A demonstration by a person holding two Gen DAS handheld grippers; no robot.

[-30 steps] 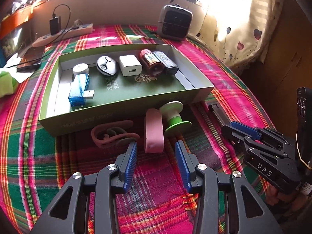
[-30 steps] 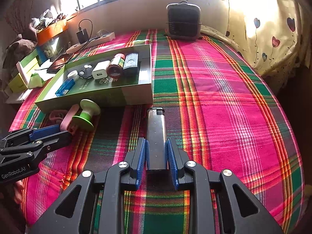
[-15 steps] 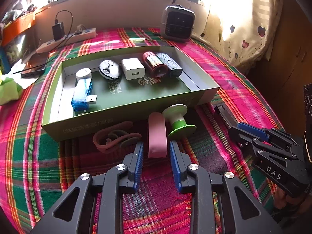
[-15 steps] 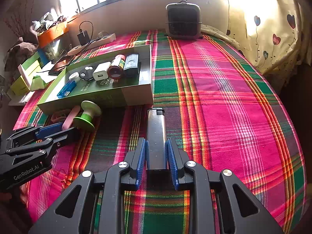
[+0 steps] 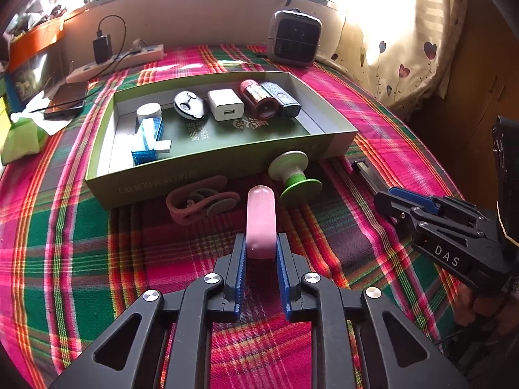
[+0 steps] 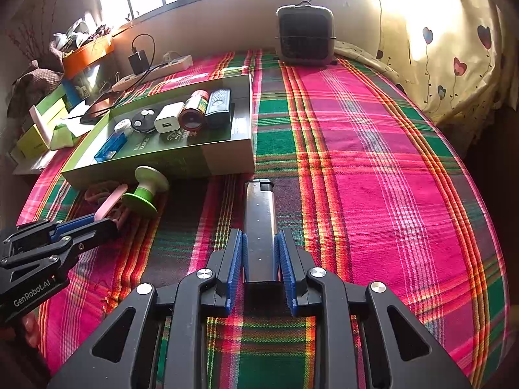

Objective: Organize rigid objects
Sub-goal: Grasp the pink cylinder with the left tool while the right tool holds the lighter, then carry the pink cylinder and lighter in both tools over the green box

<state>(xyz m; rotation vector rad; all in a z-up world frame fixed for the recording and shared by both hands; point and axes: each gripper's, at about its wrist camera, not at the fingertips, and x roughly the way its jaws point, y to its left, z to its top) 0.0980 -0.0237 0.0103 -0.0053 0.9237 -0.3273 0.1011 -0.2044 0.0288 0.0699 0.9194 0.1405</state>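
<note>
My left gripper [image 5: 260,246] is shut on a pink oblong case [image 5: 261,218] and holds its near end just above the plaid cloth. My right gripper [image 6: 259,243] is shut on a long metal lighter-like bar [image 6: 259,223] that points at the box. A green shallow box [image 5: 207,168] holds a blue USB stick [image 5: 147,141], a white cap, a black key fob, a white charger [image 5: 225,103], a red bottle and a black device. A green and white spool [image 5: 295,178] and a pink rubber strap [image 5: 198,204] lie in front of the box.
A small grey heater [image 6: 305,34] stands at the back by the window. A power strip with a plugged charger [image 5: 116,58] and a phone [image 5: 66,99] lie at the back left. Green boxes sit at the far left. The bed edge drops off at the right.
My left gripper moved forward and closed on the pink case, lifting its near end. The right gripper stayed shut on the metal bar.
</note>
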